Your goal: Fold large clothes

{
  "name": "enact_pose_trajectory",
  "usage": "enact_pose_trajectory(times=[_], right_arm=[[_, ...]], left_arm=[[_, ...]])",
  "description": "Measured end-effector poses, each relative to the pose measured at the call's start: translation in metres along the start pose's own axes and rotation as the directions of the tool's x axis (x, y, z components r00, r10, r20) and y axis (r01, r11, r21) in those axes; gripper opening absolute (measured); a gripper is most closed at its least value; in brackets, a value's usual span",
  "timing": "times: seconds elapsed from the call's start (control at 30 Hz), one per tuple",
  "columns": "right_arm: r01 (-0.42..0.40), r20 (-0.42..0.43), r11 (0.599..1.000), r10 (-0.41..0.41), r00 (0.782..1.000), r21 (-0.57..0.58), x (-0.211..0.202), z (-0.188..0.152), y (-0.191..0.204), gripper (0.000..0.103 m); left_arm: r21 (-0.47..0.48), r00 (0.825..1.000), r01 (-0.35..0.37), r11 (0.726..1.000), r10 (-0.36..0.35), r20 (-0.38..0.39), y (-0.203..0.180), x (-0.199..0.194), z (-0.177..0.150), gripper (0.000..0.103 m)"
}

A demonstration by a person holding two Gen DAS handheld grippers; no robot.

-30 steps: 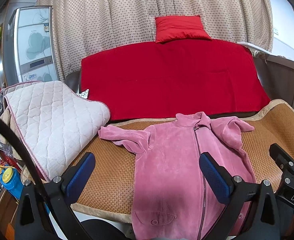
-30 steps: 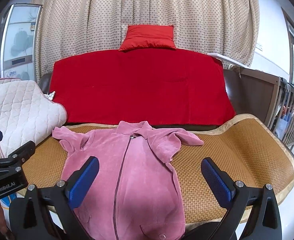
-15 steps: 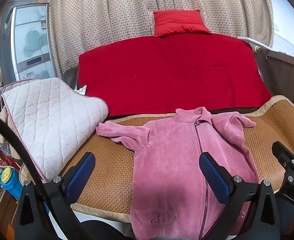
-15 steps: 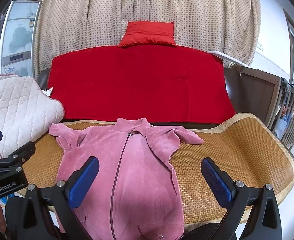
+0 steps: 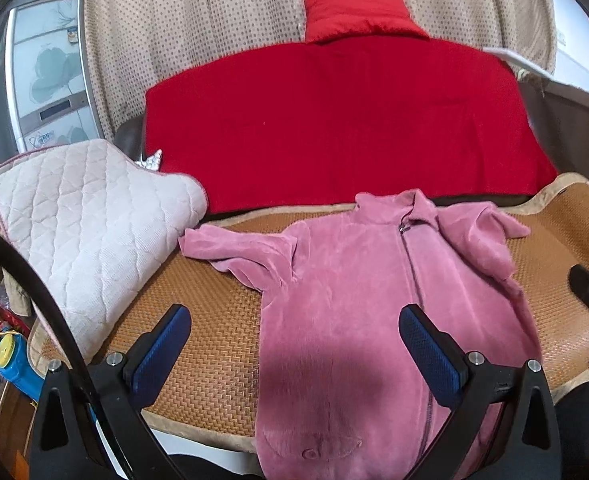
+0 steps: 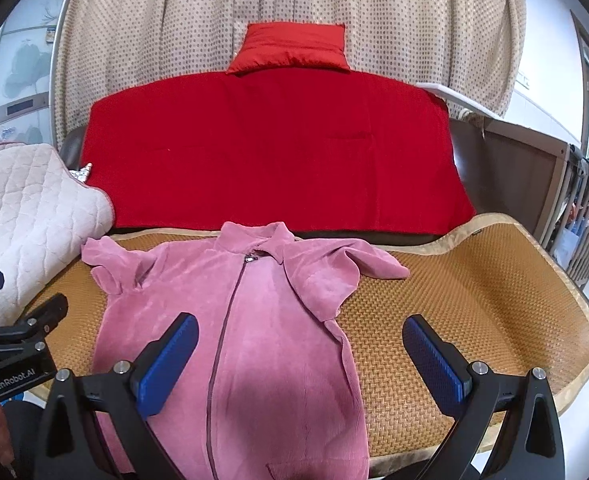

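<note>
Jacket (image 5: 358, 300), one, pink and zipped, is laid flat with its front up on one woven mat (image 5: 214, 344); both sleeves are folded in at the shoulders and the hem hangs over the mat's near edge. Two grippers are shown, each with two blue-padded fingers. The left gripper (image 5: 294, 354) is held above the jacket's lower left part with its jaws spread wide and nothing between them. The right gripper (image 6: 300, 360) is held above the jacket's lower right part and the mat, jaws likewise wide apart and empty. One quilted pad (image 5: 82, 224) is seen folded at the mat's left end. The mat is spread over a sofa seat; one red blanket (image 6: 270, 148) covers the backrest, and one red cushion (image 6: 292, 50) rests on top. A dotted curtain (image 6: 414, 20) hangs behind.
</note>
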State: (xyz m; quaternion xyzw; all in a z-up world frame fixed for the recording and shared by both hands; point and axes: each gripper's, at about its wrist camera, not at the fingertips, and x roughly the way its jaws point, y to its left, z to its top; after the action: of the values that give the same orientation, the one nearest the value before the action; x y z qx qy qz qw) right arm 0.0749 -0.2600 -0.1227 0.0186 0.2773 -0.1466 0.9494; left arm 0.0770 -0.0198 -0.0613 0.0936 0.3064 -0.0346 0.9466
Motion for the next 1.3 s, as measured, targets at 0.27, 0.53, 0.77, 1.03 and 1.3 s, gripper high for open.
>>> enact_pose_trajectory(times=[0.27, 0.53, 0.77, 1.03, 1.3], right_arm=[[0.03, -0.057, 1.0, -0.03, 0.998, -0.004, 0.05, 0.002, -0.003, 0.103], [0.079, -0.093, 0.997, -0.079, 0.993, -0.002, 0.095, 0.009, -0.008, 0.103], [0.092, -0.12, 0.995, -0.087, 0.989, 0.041, 0.136, 0.019, -0.022, 0.103], [0.124, -0.12, 0.987, -0.112, 0.986, 0.099, 0.171, 0.03, -0.038, 0.103], [-0.021, -0.13, 0.964, 0.057, 0.99, 0.265, 0.216, 0.034, -0.098, 0.103]], left_arm=[[0.03, 0.994, 0.017, 0.999, -0.014, -0.112, -0.011, 0.075, -0.005, 0.103], [0.024, 0.981, 0.051, 0.998, -0.045, -0.191, -0.022, 0.14, -0.002, 0.103], [0.023, 0.958, 0.093, 0.995, -0.083, -0.275, -0.033, 0.185, -0.013, 0.103], [0.063, 0.901, 0.06, 0.996, -0.026, -0.434, -0.043, 0.218, -0.02, 0.103], [-0.095, 0.898, 0.133, 0.987, -0.161, -0.41, -0.025, 0.221, -0.033, 0.103]])
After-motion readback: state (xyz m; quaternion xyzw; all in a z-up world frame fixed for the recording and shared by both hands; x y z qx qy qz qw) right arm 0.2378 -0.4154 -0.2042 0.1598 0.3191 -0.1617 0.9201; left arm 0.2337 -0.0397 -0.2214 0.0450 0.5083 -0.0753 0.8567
